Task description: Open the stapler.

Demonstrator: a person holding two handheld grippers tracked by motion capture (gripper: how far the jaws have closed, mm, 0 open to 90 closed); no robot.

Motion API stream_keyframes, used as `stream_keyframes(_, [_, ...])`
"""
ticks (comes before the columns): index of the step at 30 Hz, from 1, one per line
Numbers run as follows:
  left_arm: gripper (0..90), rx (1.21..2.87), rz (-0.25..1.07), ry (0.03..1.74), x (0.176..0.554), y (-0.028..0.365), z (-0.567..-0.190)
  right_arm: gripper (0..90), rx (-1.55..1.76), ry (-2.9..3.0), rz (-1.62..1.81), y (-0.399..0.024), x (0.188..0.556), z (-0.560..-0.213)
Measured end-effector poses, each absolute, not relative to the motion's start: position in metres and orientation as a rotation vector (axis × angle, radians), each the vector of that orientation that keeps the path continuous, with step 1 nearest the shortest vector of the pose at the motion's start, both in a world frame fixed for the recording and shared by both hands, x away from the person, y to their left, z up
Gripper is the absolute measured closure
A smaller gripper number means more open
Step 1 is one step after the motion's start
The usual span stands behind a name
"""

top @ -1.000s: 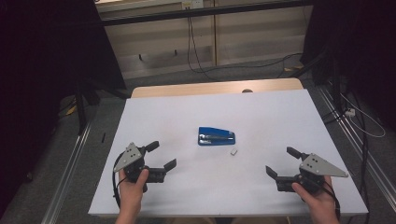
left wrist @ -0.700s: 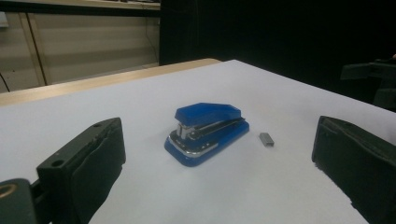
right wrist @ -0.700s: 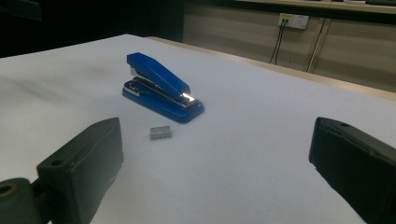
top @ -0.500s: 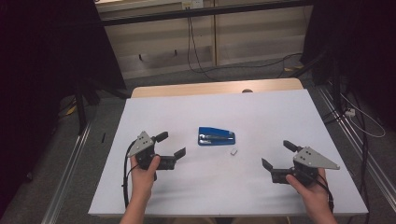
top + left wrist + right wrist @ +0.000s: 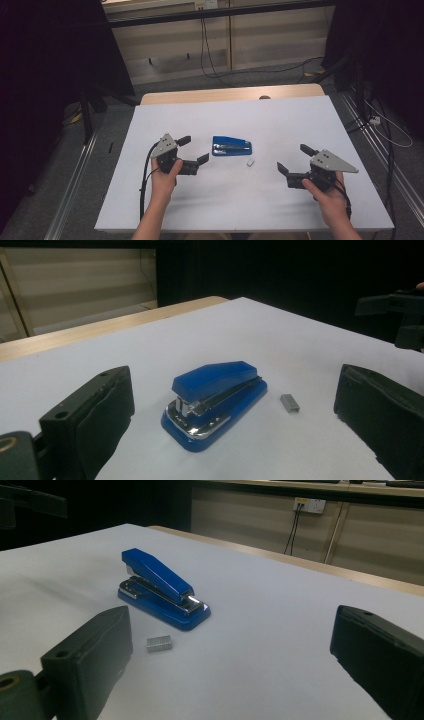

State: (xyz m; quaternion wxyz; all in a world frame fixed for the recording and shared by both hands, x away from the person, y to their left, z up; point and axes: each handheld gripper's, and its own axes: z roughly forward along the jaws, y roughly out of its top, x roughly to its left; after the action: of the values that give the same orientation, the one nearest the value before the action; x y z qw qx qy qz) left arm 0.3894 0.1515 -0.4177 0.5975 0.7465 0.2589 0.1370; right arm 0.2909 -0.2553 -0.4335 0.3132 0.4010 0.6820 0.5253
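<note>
Two grippers: both spread wide, nothing pinched, both off the goods.
Left gripper [image 5: 194,150]: jaws apart, pointed at stapler from the table's left side, near but not touching; held low over the sheet.
Right gripper [image 5: 296,160]: jaws apart, well apart from stapler, toward the table's right edge and near edge.
Stapler [image 5: 231,146]: blue, closed, lying flat near the middle of the white table [image 5: 300,120], long side running left to right; framed between the jaws in left gripper view [image 5: 215,402].
Staple strip [image 5: 250,162]: small grey block, just beside stapler on the near-edge side, not touching; seen flat on the sheet in right gripper view [image 5: 159,643].
Risk, push: smooth base on smooth sheet; likely to skate toward the right edge if one jaw lands first.
Risk, bad clamp: sloped top and glossy plastic; probable slip or tilt if pinched high on the lid rather than across the base.
Risk, lid: squeeze top-to-bottom could fire a staple or jam the head.
Risk, strip: tiny and low; hard to pinch with broad pads, likely to snap apart or get swept off by a passing jaw or the stapler sliding.
Risk, crowding: both grippers converging on the middle could knock together.
</note>
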Motion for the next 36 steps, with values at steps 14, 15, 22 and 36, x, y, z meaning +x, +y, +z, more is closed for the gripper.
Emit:
stream_keyframes(14, [2.8, 1.734, 0.301, 0.626, 0.405, 0.148, -0.420, 3.0, 1.043, 1.824, 1.397, -0.239, 0.307, -0.431])
stream_keyframes(15, [2.8, 1.733, 0.297, 0.634, 0.406, 0.148, -0.420, 3.0, 1.041, 1.827, 1.397, -0.238, 0.308, -0.431])
stream_keyframes(22, [2.7, 1.754, 0.302, 0.646, 0.414, 0.145, -0.423, 3.0, 1.038, 1.831, 1.416, -0.228, 0.319, -0.428])
stream_keyframes(36, [2.8, 1.752, 0.258, 0.656, 0.425, 0.139, -0.420, 3.1, 1.030, 1.846, 1.420, -0.220, 0.333, -0.428])
